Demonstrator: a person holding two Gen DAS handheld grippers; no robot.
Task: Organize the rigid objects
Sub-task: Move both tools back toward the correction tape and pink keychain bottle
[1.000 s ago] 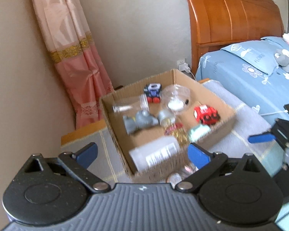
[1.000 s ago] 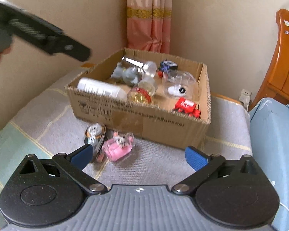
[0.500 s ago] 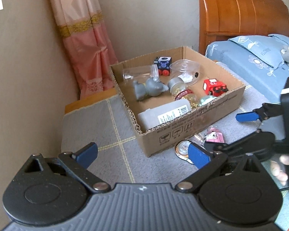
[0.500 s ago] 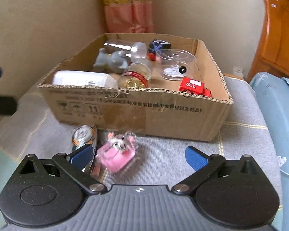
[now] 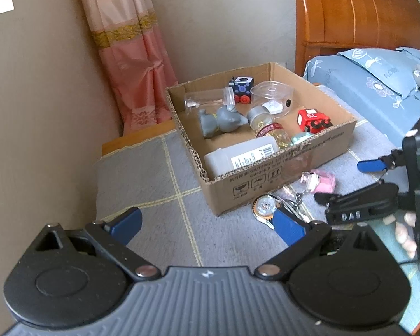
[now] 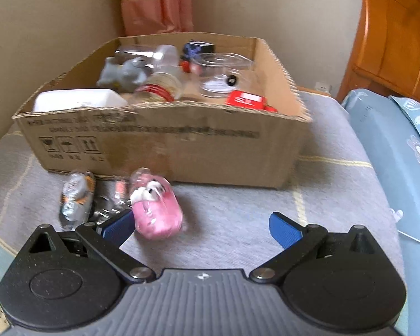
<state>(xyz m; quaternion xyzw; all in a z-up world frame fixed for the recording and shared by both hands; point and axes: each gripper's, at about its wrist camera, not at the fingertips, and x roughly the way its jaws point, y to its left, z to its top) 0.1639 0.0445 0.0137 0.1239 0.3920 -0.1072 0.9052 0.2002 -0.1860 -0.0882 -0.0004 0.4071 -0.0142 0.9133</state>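
With both tools gaping empty, the pink keychain bottle just ahead of the right tool looks light, hard, probably slick; grip its broad body.

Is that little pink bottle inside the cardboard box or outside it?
Outside. The pink bottle lies on the grey cloth before the cardboard box, by the open right gripper.

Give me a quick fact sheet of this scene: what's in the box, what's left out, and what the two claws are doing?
container: cardboard box
inside box: red toy car, grey figurine, white bottle
outside box: pink keychain toy, round trinket
left claw: open, empty
right claw: open, empty, low beside the pink keychain toy
surface: grey blanket
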